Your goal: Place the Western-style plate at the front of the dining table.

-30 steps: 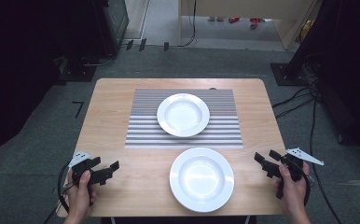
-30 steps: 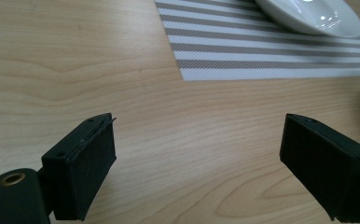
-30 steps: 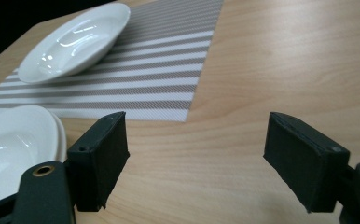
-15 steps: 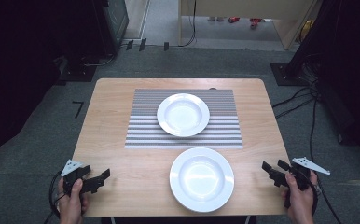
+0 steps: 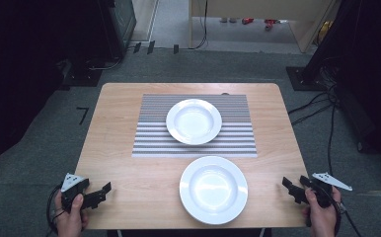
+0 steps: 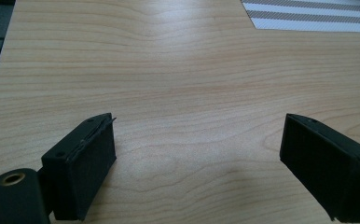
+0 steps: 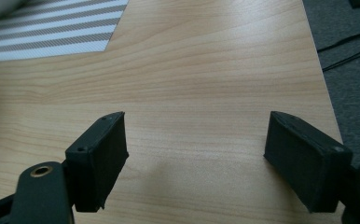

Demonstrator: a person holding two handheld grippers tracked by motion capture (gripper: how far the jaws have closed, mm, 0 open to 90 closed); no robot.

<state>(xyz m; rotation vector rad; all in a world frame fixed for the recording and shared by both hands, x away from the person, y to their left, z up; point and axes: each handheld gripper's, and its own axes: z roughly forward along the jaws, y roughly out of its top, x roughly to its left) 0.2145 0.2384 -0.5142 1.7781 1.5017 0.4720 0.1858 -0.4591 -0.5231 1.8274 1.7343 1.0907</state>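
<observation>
- Left gripper (image 5: 101,191) hovers at the table's (image 5: 129,128) near left corner, jaws wide apart, empty.
- Right gripper (image 5: 291,187) at the near right edge, likewise open.
- Near plate (image 5: 213,189) sits between them, another plate (image 5: 194,121) on the striped mat (image 5: 238,140).

The high view looks down from above the near side of the table (image 5: 129,148), facing forward. Each gripper view sits low and close to the wood, looking out past its own two fingers (image 6: 82,163) (image 7: 99,158). Beyond the fingers, both show a corner of the striped mat (image 6: 308,14) (image 7: 52,32), also seen from above.
</observation>
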